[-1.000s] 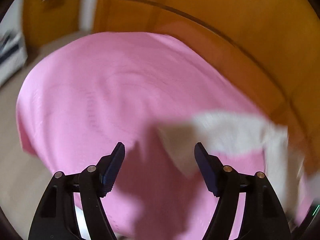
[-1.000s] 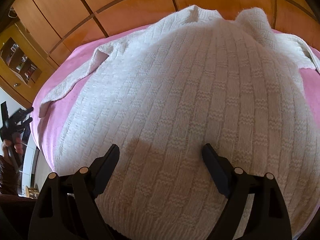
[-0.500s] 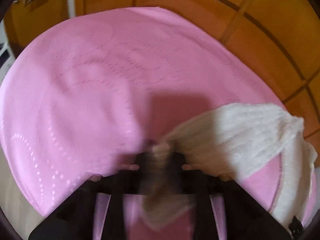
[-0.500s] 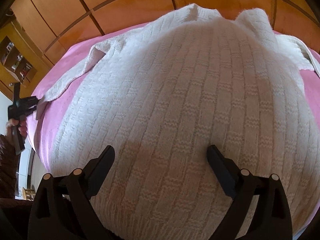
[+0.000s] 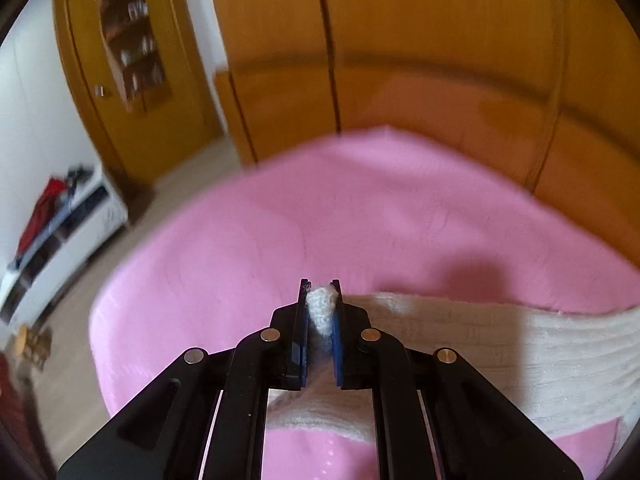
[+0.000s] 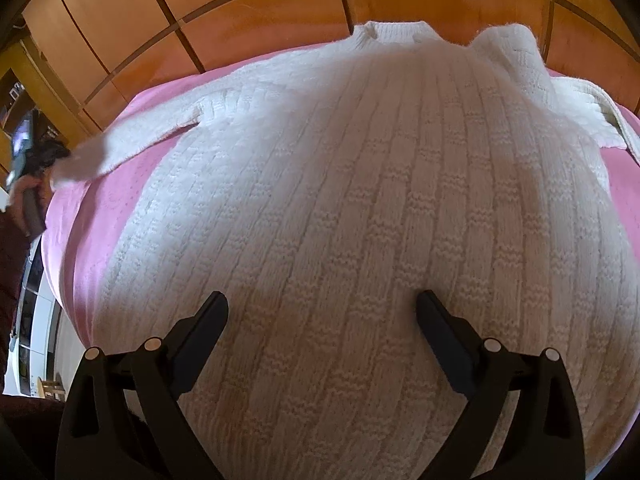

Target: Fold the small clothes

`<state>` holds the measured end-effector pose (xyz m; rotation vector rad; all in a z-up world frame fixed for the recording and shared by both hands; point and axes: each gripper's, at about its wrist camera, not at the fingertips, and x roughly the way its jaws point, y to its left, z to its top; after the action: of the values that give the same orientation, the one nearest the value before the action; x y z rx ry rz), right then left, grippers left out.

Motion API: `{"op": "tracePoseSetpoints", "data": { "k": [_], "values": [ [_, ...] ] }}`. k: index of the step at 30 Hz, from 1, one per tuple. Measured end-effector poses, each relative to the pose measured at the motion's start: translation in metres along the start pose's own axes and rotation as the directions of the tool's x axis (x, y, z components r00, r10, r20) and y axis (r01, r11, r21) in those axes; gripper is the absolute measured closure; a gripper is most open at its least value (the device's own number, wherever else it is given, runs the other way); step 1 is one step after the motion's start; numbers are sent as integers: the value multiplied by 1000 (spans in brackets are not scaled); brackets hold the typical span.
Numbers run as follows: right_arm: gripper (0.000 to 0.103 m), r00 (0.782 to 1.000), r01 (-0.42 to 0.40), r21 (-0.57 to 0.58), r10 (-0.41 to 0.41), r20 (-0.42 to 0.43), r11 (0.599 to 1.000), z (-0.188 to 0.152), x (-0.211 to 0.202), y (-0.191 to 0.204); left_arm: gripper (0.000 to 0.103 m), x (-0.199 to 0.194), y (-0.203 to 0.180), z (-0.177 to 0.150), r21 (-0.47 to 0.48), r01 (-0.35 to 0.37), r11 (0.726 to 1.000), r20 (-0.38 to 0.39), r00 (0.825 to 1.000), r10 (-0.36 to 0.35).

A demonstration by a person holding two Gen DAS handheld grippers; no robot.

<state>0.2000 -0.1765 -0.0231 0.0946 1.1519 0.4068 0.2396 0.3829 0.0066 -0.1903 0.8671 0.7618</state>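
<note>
Room: a pink bed cover [image 5: 400, 216] was seen by wooden doors [image 5: 440, 60] | sweater [image 6: 360, 200] was spread flat on it | left gripper [image 5: 319, 312] was clamped on the sleeve end [image 5: 320, 308] | right gripper [image 6: 322, 320] was held apart above the hem | folding was only just begun; sleeves and body were left unfolded

A white cable-knit sweater [image 6: 360, 208] lay spread on a pink bedspread [image 6: 120, 184], its collar toward a wooden panelled wall [image 6: 248, 16] behind the bed. The right gripper [image 6: 322, 308] hovered over the hem end of the sweater's body, fingers apart. At the sweater's left, one sleeve [image 5: 500, 340] stretched out across the bedspread [image 5: 360, 208], and the left gripper [image 5: 320, 308] pinched its cuff. A white low shelf unit [image 5: 60, 240] stood on the floor left of the bed, before a wooden door [image 5: 128, 68].
</note>
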Motion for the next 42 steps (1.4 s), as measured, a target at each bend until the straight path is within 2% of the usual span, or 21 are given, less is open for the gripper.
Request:
{"op": "tracePoseSetpoints", "data": {
  "k": [3,5,8,11,13,14,16,21,22,24,25,26,28,29,30,32,34,35,37,39,42],
  "values": [
    [7,1000,-10,0,10,10,1000,-3,-1,-2,85,5,3,-21,-60,49,997,-79,995,-54],
    [7,1000,-10,-5,10,15,1000,-3,-1,-1,56,-8,-1,-31,-85,103,991,-66,992,-109],
    [7,1000,-16,-6,16,21,1000,-4,-2,-2,47,-44,1,-57,-123,323,938,-35,943,-330],
    [14,999,-23,11,23,39,1000,-2,-13,-10,47,-79,-12,-91,-81,551,830,-79,827,-557],
    [16,998,-2,40,-1,64,999,-1,-25,-21,47,-102,-28,-122,-50,691,721,-147,709,-690],
    [16,996,19,64,-24,84,998,-1,-34,-32,47,-109,-33,-133,-39,724,689,-175,674,-718],
    [16,989,73,124,-88,115,990,-7,-55,-57,47,-128,-48,-164,-14,796,606,-251,584,-772],
    [16,970,179,245,-212,117,953,-39,-93,-113,47,-154,-70,-225,-4,861,509,-376,471,-798],
    [16,967,197,262,-231,106,945,-48,-97,-121,50,-157,-73,-234,-3,863,505,-389,464,-796],
    [17,973,197,302,-225,58,933,-69,-98,-134,76,-162,-78,-248,16,864,503,-414,463,-783],
    [22,981,175,310,-192,27,935,-79,-94,-137,93,-166,-81,-255,36,861,508,-420,474,-774],
    [45,985,163,302,-173,6,939,-85,-90,-136,95,-171,-82,-260,51,857,512,-417,484,-769],
    [64,982,173,273,-189,32,946,-92,-93,-131,96,-178,-79,-264,81,845,529,-405,513,-757],
    [85,986,146,270,-162,37,952,-93,-95,-130,97,-176,-81,-262,85,841,534,-404,519,-753],
    [90,988,131,274,-149,45,953,-93,-98,-130,97,-180,-76,-264,94,832,546,-407,533,-742],
    [90,991,109,261,-127,50,959,-92,-100,-132,97,-176,-75,-268,88,828,554,-422,534,-733],
    [86,994,65,279,-86,62,958,-88,-105,-144,97,-180,-74,-273,109,813,572,-422,559,-714],
    [76,992,50,318,-83,92,947,-86,-111,-156,96,-182,-71,-272,123,813,569,-422,562,-712],
    [58,980,20,408,-98,171,913,-79,-129,-187,94,-187,-79,-265,129,789,601,-393,597,-699],
    [50,961,78,444,-186,206,893,-68,-142,-208,85,-191,-80,-255,117,789,604,-372,598,-710],
    [44,893,250,458,-386,230,853,-41,-148,-242,70,-197,-78,-238,106,762,639,-311,636,-706]
  ]
}}
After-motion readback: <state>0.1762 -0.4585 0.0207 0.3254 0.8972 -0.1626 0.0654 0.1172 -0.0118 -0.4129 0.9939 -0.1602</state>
